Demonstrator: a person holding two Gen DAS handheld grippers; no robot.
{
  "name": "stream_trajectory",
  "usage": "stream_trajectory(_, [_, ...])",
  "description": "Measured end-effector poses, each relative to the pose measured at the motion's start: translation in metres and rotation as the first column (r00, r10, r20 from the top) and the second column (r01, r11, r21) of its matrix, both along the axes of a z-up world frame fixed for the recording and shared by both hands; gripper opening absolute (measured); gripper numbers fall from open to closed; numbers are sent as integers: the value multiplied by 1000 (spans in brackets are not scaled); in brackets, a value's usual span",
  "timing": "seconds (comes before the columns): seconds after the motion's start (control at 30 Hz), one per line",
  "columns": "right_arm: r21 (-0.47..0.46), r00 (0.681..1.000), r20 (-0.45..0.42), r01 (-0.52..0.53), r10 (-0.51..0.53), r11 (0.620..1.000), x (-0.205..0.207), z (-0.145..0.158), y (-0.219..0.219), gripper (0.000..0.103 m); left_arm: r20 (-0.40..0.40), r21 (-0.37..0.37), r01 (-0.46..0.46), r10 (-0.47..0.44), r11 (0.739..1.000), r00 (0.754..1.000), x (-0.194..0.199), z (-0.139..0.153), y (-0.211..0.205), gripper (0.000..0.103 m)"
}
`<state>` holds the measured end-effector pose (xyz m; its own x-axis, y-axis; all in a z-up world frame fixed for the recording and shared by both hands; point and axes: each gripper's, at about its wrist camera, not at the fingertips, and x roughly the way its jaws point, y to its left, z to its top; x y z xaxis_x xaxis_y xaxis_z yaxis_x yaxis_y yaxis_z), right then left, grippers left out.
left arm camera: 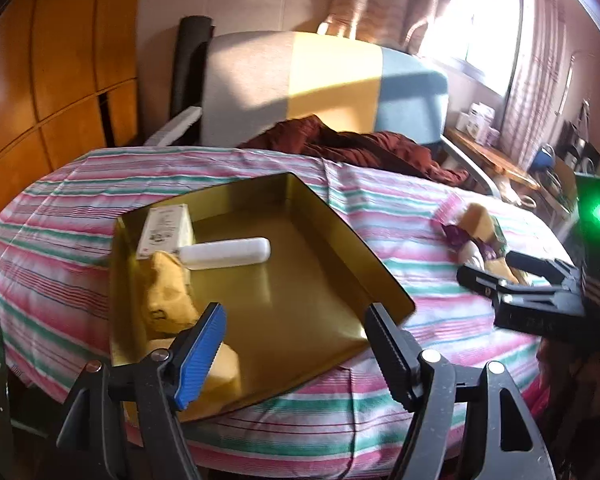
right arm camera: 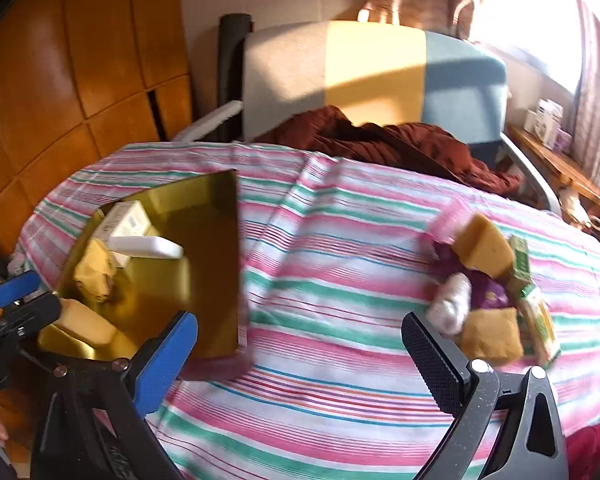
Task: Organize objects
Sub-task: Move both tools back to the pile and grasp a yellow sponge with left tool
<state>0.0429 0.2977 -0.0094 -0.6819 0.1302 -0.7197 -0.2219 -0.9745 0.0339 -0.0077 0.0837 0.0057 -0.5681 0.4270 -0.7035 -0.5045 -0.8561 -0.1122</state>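
Sunlit bedroom: wooden wardrobe panels [left arm camera: 40, 92] fill the left, a bed with a pink, green and white striped sheet [right arm camera: 332, 264] takes the middle, and a curtained window [left arm camera: 472, 28] glares at the right. Behind the bed stands a headboard [left arm camera: 320, 84] in grey, yellow and blue blocks, with a dark red blanket [left arm camera: 360, 146] crumpled at its foot.

On the left part of the bed lies a gold tray [left arm camera: 300, 280], open at its near end. Inside it, from left to right, are a crumpled yellow packet [left arm camera: 168, 292] and a pale yellow block [left arm camera: 224, 364] near the front, a white box with print [left arm camera: 166, 232] at the back corner, and a white oblong case [left arm camera: 226, 254] lying across the tray floor just beside the box.

The left tool [left arm camera: 296, 336] hovers over the tray's near end with its jaws spread wide and nothing between them; 1 pad is blue.

Well apart to the right, a heap of loose things rests on the sheet: 2 yellow sponges [right arm camera: 484, 246], a purple wrapper [right arm camera: 488, 292], a white roll [right arm camera: 452, 304] and green packets [right arm camera: 536, 316], all touching one another.

The right tool [right arm camera: 300, 344] hangs above bare sheet between tray and heap, jaws at their widest and empty, its right finger close to the heap.
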Motion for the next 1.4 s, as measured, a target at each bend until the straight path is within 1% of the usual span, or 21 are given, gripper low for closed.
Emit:
stream_trajectory(0.17, [-1,997,2,81,-81,997,12,0,38,103,28,7,55,-55,998,998,3,-5,13,73])
stream_trajectory(0.33, [-5,982,6,186,-186,982,28,2,89,103,31,-23,98,-97,995,995,10,-7,29,73])
stream_trajectory(0.43, [7,966,12,257,-257,966,38,3,121,103,34,-32,119,-117,992,993,11,-8,39,73])
stream_trajectory(0.53, [3,941,18,337,-337,942,49,3,159,103,43,-42,138,-136,989,990,10,-9,50,73])
stream_trajectory(0.63, [-19,906,20,423,-423,906,60,2,196,103,45,-53,166,-164,985,985,11,-8,64,73])
stream_trajectory(0.73, [-54,851,11,524,-525,850,77,-1,227,103,51,-62,209,-207,976,977,13,-7,83,73])
stream_trajectory(0.8, [-134,805,26,591,-593,796,90,-10,247,103,56,-68,231,-227,971,972,13,-8,95,73])
stream_trajectory(0.83, [-190,786,55,614,-616,766,94,-15,256,103,57,-69,244,-240,967,969,13,-8,102,73])
stream_trajectory(0.87, [-257,771,62,626,-633,737,100,-18,265,103,59,-68,257,-253,964,966,13,-8,107,73])
stream_trajectory(0.9, [-287,763,62,631,-644,721,104,-19,270,103,64,-68,274,-270,959,961,13,-8,117,73])
stream_trajectory(0.97, [-304,744,83,653,-663,694,108,-22,276,103,70,-72,291,-286,954,956,12,-9,129,73])
stream_trajectory(1.03, [-343,743,101,650,-661,678,109,-26,279,103,70,-78,316,-311,946,948,11,-9,144,73])
stream_trajectory(1.1, [-354,746,105,646,-658,676,109,-27,279,103,67,-85,333,-328,939,942,8,-9,159,73])
stream_trajectory(1.27, [-360,763,114,629,-637,689,106,-28,275,103,61,-82,376,-372,923,926,0,-8,193,73])
stream_trajectory(1.4, [-364,777,113,613,-620,702,102,-30,273,103,65,-60,426,-422,903,904,-8,-7,221,72])
